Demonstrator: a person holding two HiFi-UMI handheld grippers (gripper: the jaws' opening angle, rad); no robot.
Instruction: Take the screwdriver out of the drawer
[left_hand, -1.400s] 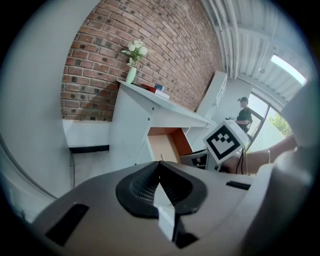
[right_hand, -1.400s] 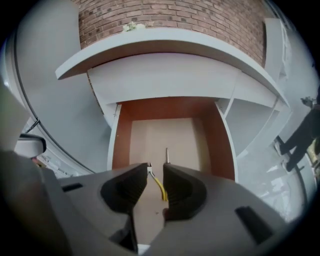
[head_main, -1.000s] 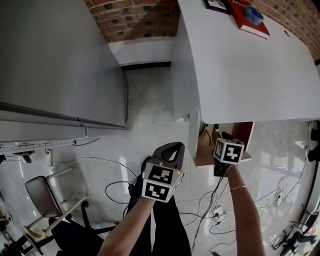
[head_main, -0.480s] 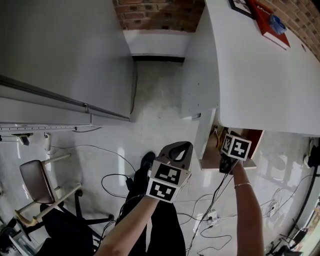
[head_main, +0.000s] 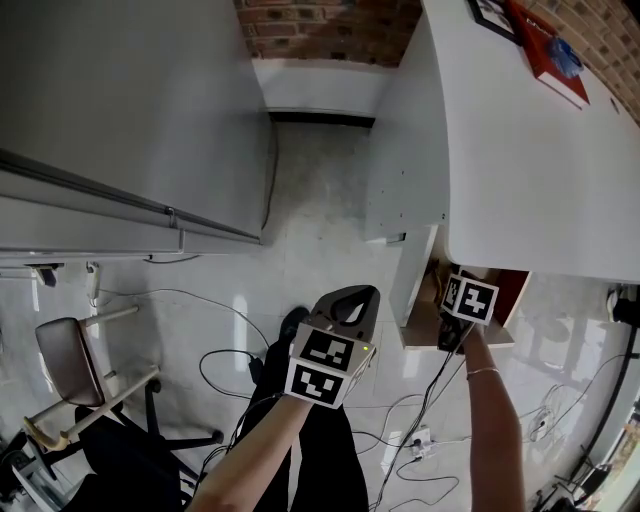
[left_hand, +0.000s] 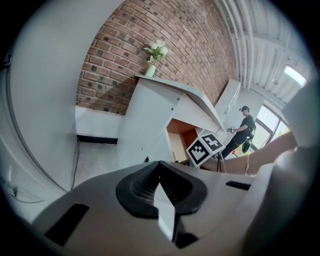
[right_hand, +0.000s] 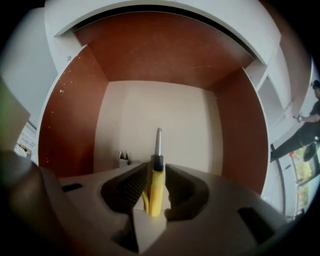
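Note:
The screwdriver (right_hand: 156, 186) has a yellow handle, a black collar and a grey shaft pointing into the drawer (right_hand: 186, 125). My right gripper (right_hand: 156, 176) is shut on the handle, its dark pads pressing both sides. In the head view the right gripper (head_main: 458, 297) reaches into the open drawer (head_main: 413, 300) under the white desk (head_main: 520, 150), and its jaws are hidden there. My left gripper (head_main: 347, 300) hangs over the floor left of the drawer, shut and empty. In the left gripper view its jaws (left_hand: 161, 186) meet with nothing between them.
Small pliers (right_hand: 123, 159) lie on the drawer floor left of the screwdriver. Red-brown side walls close the drawer in. Cables (head_main: 420, 420) trail over the white floor. A chair (head_main: 75, 375) stands at lower left, and a person (left_hand: 243, 131) stands far off.
The head view has swung so the desk sits further right and up. My right gripper stays at the drawer mouth. The left gripper has hardly moved.

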